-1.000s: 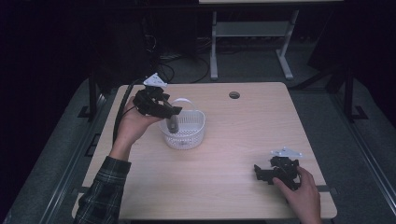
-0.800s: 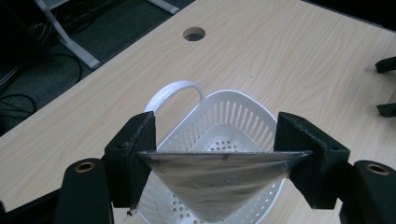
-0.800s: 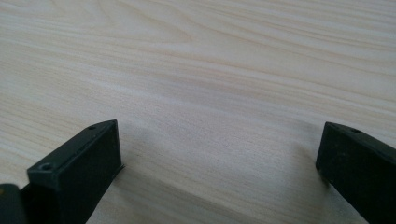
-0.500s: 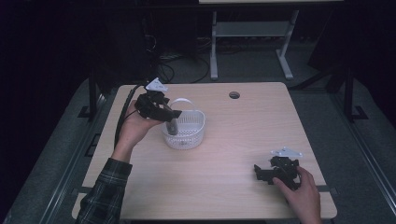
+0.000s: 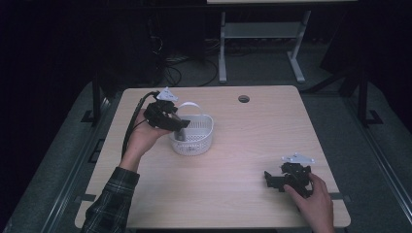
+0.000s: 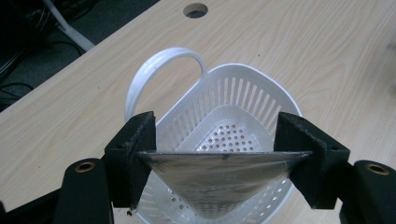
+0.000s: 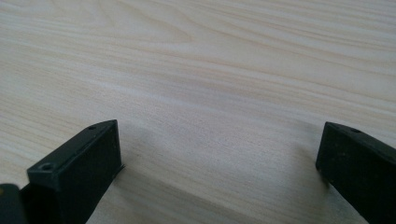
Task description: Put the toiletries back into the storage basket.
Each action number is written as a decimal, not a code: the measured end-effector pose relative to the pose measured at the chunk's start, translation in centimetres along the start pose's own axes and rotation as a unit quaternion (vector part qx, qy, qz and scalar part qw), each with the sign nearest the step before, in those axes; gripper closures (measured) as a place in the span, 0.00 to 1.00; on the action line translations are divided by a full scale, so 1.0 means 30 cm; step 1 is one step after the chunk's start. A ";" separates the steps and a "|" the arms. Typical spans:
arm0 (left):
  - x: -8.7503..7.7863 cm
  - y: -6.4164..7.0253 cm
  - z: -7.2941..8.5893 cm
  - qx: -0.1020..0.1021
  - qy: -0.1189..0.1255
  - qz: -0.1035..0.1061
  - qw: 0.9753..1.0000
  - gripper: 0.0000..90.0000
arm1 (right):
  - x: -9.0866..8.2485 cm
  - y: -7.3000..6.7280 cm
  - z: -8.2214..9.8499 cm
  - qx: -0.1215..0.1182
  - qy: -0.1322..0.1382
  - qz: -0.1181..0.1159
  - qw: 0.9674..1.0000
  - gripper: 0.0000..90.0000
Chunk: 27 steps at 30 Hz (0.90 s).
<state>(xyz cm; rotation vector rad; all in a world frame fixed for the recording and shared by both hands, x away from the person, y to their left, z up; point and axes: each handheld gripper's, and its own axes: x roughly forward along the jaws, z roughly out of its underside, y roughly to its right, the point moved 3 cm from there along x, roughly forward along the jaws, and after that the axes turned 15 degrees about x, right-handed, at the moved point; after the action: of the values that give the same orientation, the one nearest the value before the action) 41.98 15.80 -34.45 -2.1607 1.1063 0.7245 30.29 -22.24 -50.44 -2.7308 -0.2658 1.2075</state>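
Observation:
A white slotted basket (image 5: 209,127) with a flat handle stands left of the table's middle. My left gripper (image 5: 180,128) reaches over its left rim, shut on a shiny dark grey piece (image 5: 180,134) that hangs down inside the basket. In the left gripper view, that grey piece (image 6: 219,179) spans from one jaw to the other of my left gripper (image 6: 215,140), wide at the top and narrowing downward, with the basket (image 6: 243,70) behind and below it. My right gripper (image 5: 272,180) rests on the table near the front right, open; nothing lies between the jaws of my right gripper (image 7: 219,158) but bare wood.
The light wooden table (image 5: 252,145) has a round cable hole (image 5: 244,99) at the back middle, seen too in the left gripper view as a cable hole (image 6: 195,9). A white desk frame (image 5: 257,34) and cables stand on the dark floor behind.
My left hand has sunk a little with the grey piece, bringing it lower into the basket. The right hand and its gripper have kept still.

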 end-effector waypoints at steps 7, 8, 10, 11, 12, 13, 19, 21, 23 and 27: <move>0.024 0.003 0.009 0.002 -0.014 -0.001 1.000 0.33 | 0.000 0.000 0.000 0.000 0.000 0.000 1.000 0.00; 0.024 0.003 0.009 0.002 -0.014 -0.001 1.000 0.33 | 0.000 0.000 0.000 0.000 0.000 0.000 1.000 0.00; 0.030 0.003 0.014 0.003 -0.016 -0.003 1.000 0.33 | 0.000 -0.001 0.000 0.001 0.000 -0.001 1.000 0.00; 0.032 0.003 0.017 0.002 -0.016 -0.003 1.000 0.33 | 0.000 -0.001 0.000 0.001 0.000 -0.001 1.000 0.00; 0.035 0.003 0.020 0.000 -0.017 -0.003 1.000 0.33 | 0.000 0.000 0.000 0.001 0.000 0.000 1.000 0.00; 0.038 0.003 0.024 0.000 -0.018 -0.003 1.000 0.33 | 0.000 0.000 0.000 0.001 0.000 0.000 1.000 0.00; 0.060 0.002 0.050 -0.008 -0.024 -0.002 1.000 0.33 | 0.000 0.000 0.000 0.001 0.000 0.000 1.000 0.00; 0.066 0.000 0.055 -0.009 -0.029 0.000 1.000 0.33 | 0.000 0.000 0.000 0.001 0.000 0.000 1.000 0.00; 0.070 -0.001 0.059 -0.009 -0.029 0.000 1.000 0.33 | 0.000 0.000 0.000 0.000 0.000 0.000 1.000 0.00; 0.076 0.001 0.068 -0.013 -0.028 0.001 1.000 0.33 | 0.000 0.000 0.000 0.000 0.000 0.000 1.000 0.00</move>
<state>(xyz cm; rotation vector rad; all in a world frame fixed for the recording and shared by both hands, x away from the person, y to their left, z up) 42.72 16.06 -37.40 -2.1476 1.0749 0.7988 30.28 -22.24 -50.44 -2.7296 -0.2655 1.2083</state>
